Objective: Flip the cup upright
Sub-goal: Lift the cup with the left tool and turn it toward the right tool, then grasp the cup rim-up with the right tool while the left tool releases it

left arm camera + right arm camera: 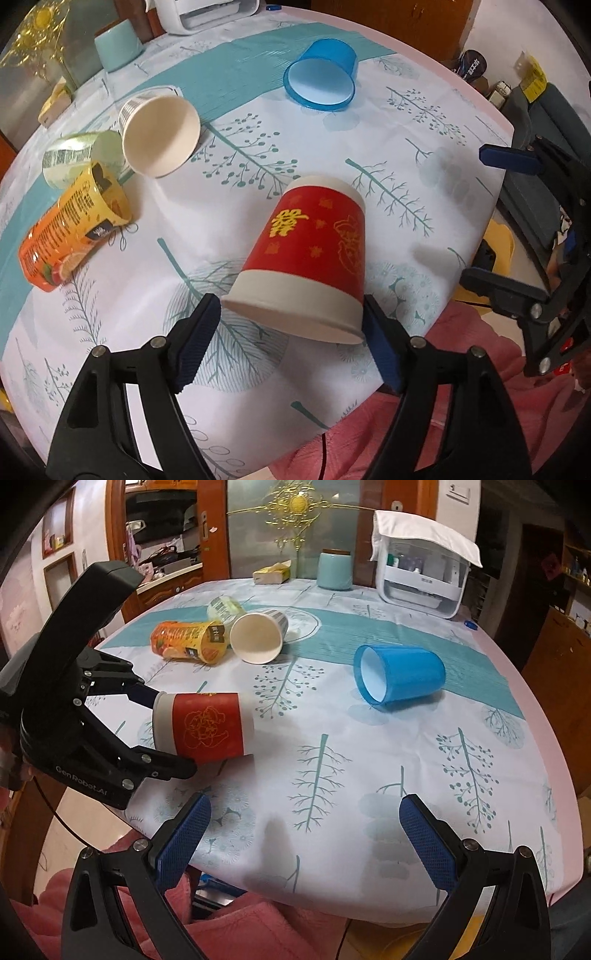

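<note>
Red cup [310, 254] on side, mouth hidden; left hand-held gripper [291, 332] pinching rim; right hand-held gripper [304, 840] wide, empty.

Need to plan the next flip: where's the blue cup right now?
The blue cup lies on its side at the table's centre-right in the right wrist view, apart from the white paper cup to its left.

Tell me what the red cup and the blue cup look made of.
Red cup: likely paper, matte, with printed gold motifs and a rolled white rim. Blue cup: probably plastic, glossy and slightly translucent, its wall catching highlights.
</note>
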The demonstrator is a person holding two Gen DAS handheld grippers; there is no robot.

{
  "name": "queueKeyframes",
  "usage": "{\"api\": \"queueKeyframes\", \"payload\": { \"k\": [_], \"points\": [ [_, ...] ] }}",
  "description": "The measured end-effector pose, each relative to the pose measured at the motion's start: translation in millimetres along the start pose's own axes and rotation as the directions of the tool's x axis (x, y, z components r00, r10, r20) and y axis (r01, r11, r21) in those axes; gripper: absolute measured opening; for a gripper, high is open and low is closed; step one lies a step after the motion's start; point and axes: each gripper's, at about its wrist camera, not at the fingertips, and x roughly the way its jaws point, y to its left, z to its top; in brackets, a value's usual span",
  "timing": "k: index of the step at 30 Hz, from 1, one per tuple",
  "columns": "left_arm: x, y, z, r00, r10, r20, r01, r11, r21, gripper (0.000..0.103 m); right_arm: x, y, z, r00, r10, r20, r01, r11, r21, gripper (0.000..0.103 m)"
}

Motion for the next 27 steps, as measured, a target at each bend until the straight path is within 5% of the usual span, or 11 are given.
{"api": "queueKeyframes", "payload": {
  "k": [9,13,18,27],
  "points": [
    [-23.7,15.1,-13.0,0.998,-0.016,0.068,0.023,0.994,-0.104,0.074,-2.3,24.1,18.6,0.999,0.049,0.010,-0.046,0.979,-0.198,0.103],
    [-37.2,34.9,-28.9,0.994,-0.017,0.110,0.043,0.972,-0.233,0.074,-5.7,45.2,33.0,0.997,0.069,0.034,-0.051,0.926,-0.374,0.103],
    [-49.0,56.6,-56.9,0.987,0.018,0.161,0.047,0.918,-0.393,0.074,9.5,85.7,40.2,0.999,0.018,0.027,0.004,0.753,-0.658,0.103],
    [-48.7,91.6,-105.4,0.984,0.101,0.150,0.014,0.785,-0.619,0.074,35.8,143.1,38.2,0.998,-0.022,-0.050,-0.034,0.468,-0.883,0.103]
  ]
}}
